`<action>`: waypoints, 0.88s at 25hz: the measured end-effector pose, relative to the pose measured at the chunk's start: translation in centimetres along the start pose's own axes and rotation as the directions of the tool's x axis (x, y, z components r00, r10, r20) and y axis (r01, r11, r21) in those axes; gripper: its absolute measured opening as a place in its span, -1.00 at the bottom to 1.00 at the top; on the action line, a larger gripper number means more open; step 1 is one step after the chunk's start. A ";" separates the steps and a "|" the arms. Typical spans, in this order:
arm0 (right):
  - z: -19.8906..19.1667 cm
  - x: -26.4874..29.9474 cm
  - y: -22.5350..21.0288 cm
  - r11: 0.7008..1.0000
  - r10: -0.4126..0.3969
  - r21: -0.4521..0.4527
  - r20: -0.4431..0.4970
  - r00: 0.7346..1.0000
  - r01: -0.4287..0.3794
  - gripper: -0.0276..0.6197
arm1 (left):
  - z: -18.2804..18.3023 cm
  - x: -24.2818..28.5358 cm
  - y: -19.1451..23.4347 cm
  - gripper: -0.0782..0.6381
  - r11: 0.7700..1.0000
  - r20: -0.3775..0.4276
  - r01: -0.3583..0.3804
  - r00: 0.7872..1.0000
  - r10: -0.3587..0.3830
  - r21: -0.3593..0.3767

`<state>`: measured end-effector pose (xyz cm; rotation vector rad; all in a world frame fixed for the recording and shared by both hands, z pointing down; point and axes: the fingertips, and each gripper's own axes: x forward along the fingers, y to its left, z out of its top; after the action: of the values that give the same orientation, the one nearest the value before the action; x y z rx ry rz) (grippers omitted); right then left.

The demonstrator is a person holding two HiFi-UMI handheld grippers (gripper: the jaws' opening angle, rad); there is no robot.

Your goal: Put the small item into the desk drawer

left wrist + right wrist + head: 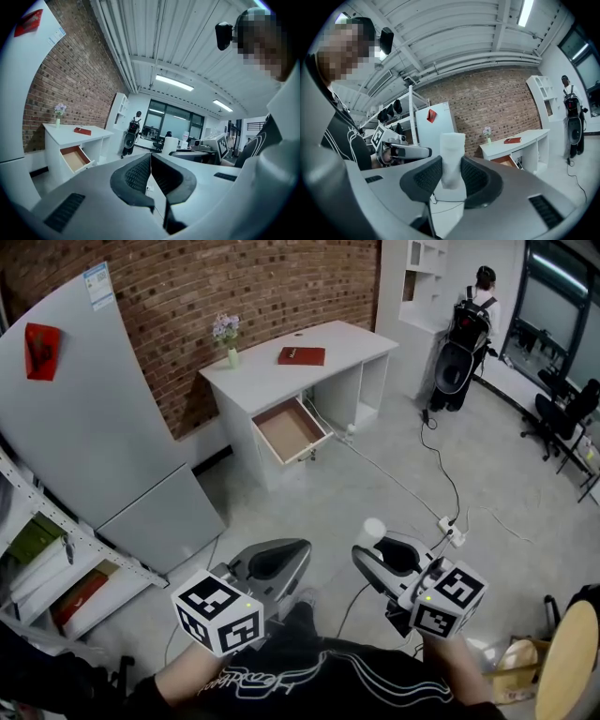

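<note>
the right claw (451,172) is clenched on the small white item (453,157), which stands upright between its pads and pokes out above them. just to its left, the left claw (151,164) is pressed shut with nothing in it. well ahead of both claws, across the grey floor (281,512), stands the white desk (272,381), its drawer (286,427) pulled open toward the claws. beyond the drawer, on the desktop, are a red book (301,355) and a vase of flowers (228,341).
</note>
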<state>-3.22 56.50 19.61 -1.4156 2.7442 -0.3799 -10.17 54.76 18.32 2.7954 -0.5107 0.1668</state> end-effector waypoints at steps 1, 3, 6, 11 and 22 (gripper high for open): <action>-0.3 0.3 -0.4 1.000 -0.003 -0.001 -0.002 1.000 0.003 -0.50 | -0.3 0.3 0.4 -0.72 1.000 -0.001 0.001 1.000 -0.001 -0.005; -1.0 0.8 -1.1 1.000 -0.004 0.002 -0.003 1.000 0.004 -0.50 | -1.2 0.9 1.3 -0.72 1.000 0.004 0.009 1.000 -0.009 -0.013; -1.1 2.1 -2.7 1.000 -0.011 0.005 -0.010 1.000 0.011 -0.50 | -1.0 2.1 3.2 -0.72 1.000 0.010 0.010 1.000 -0.009 -0.026; -1.3 4.2 -6.0 0.999 -0.038 0.008 -0.032 0.999 0.038 -0.50 | -0.8 4.8 6.5 -0.72 0.998 0.022 0.037 0.999 -0.036 -0.049; -0.5 13.6 -18.9 0.994 -0.072 0.073 -0.064 0.995 0.077 -0.50 | 0.8 14.5 19.2 -0.72 0.994 -0.017 0.030 0.999 -0.032 -0.106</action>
<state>3.85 35.09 25.59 -1.5161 2.6983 -0.5328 -3.58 32.64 24.99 2.6945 -0.4575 0.1545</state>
